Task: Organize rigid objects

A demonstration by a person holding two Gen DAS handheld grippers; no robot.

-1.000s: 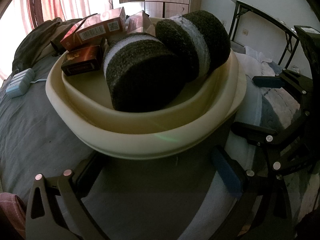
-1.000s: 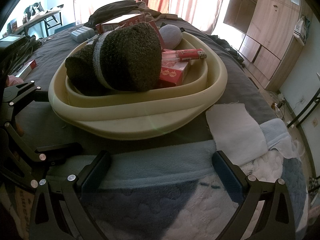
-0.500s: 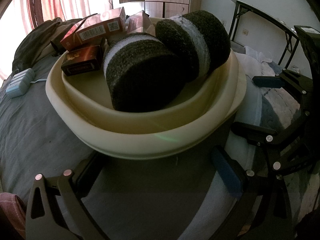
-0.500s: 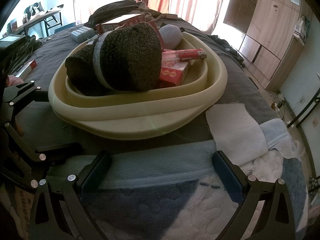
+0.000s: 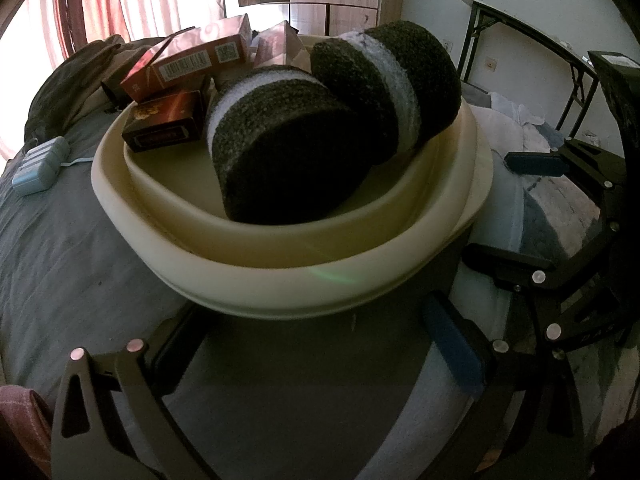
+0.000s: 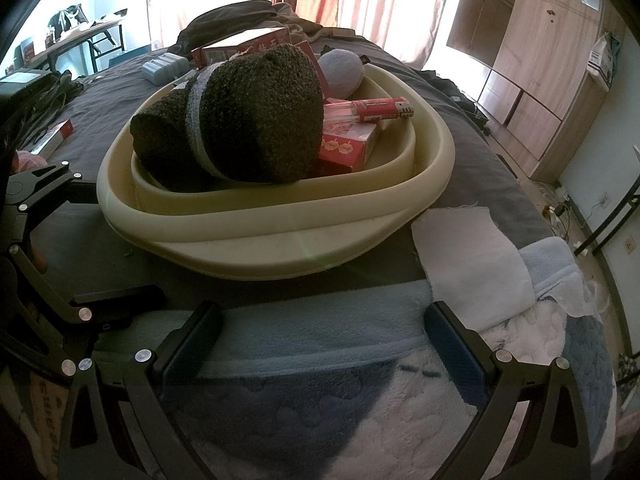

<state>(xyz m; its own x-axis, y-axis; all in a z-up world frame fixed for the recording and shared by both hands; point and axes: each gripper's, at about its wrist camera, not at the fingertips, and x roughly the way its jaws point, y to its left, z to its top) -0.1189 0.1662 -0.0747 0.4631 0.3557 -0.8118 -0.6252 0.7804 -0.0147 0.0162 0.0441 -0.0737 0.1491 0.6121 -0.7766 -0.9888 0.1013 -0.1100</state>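
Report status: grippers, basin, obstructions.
Left gripper and right gripper open, empty. Cream plastic basin holds dark knitted cushions, red boxes. Nothing blocking.

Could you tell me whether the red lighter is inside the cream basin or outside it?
Inside: the lighter lies flat atop a red box within the basin.

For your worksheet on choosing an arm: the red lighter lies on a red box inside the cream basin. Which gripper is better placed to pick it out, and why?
Right, probably. The red lighter lies exposed toward the open right gripper. From the left gripper, dark plush cylinders hide it.
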